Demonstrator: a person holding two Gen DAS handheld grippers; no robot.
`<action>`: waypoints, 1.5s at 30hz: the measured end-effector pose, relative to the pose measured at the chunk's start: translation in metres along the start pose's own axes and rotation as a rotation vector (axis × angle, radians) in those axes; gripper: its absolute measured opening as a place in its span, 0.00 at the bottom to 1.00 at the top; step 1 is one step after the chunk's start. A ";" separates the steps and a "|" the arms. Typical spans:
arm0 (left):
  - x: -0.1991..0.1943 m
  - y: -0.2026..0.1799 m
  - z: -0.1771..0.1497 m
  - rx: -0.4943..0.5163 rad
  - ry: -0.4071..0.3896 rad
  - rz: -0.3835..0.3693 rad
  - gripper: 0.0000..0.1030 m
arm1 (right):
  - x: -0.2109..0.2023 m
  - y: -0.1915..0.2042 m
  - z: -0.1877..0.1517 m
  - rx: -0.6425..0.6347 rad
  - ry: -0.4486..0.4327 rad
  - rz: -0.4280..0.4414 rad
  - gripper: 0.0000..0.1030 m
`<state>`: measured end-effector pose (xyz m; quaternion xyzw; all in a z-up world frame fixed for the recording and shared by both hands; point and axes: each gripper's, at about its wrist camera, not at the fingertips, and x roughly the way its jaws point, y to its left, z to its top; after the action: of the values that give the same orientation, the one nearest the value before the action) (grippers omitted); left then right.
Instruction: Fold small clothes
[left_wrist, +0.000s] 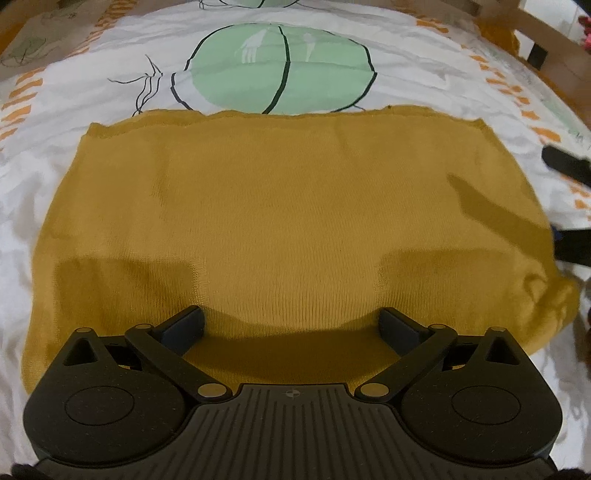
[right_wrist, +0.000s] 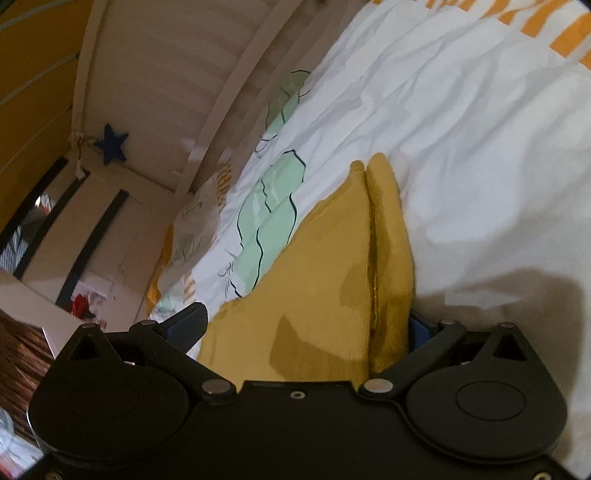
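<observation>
In the left wrist view, a mustard-yellow knitted garment (left_wrist: 295, 229) lies spread flat on a white bedsheet printed with pale green shapes and orange dashes (left_wrist: 92, 110); its far edge runs nearly straight across, and its right side bunches a little near the sheet's edge; the left gripper (left_wrist: 291, 325) hovers low over the near hem with its black fingers spread wide, pinching nothing; at the far right edge a dark shape, probably part of the right gripper, shows beside the cloth.

In the right wrist view, the camera is tilted, and the same garment (right_wrist: 325, 280) fills the gap between the fingers of the right gripper (right_wrist: 303, 325); a doubled edge of the knit, with a seam running along it, sits against the right-hand finger, which is mostly hidden behind the cloth; the jaws stand wide apart, so nothing is clamped yet; the bedsheet (right_wrist: 461, 147) stretches beyond, and a wooden bed frame with a dark blue star (right_wrist: 110, 147) rises at the left.

Judging from this, the folding is early; the garment looks laid out and perhaps halved once, with the right side about to be taken up; further folds remain.
</observation>
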<state>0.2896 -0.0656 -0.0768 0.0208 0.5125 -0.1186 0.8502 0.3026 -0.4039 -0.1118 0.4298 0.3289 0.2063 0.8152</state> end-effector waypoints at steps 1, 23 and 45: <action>-0.002 0.003 0.001 -0.013 -0.002 -0.013 0.98 | -0.001 -0.001 0.000 -0.005 0.003 0.002 1.00; -0.039 0.118 0.035 -0.158 -0.069 0.022 0.98 | -0.011 0.000 -0.003 -0.037 -0.004 -0.129 0.31; -0.076 0.210 0.045 -0.339 -0.141 -0.028 0.98 | 0.073 0.171 -0.022 -0.234 0.098 -0.188 0.23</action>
<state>0.3417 0.1452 -0.0072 -0.1380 0.4647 -0.0435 0.8736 0.3288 -0.2530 -0.0037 0.2889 0.3808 0.1867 0.8583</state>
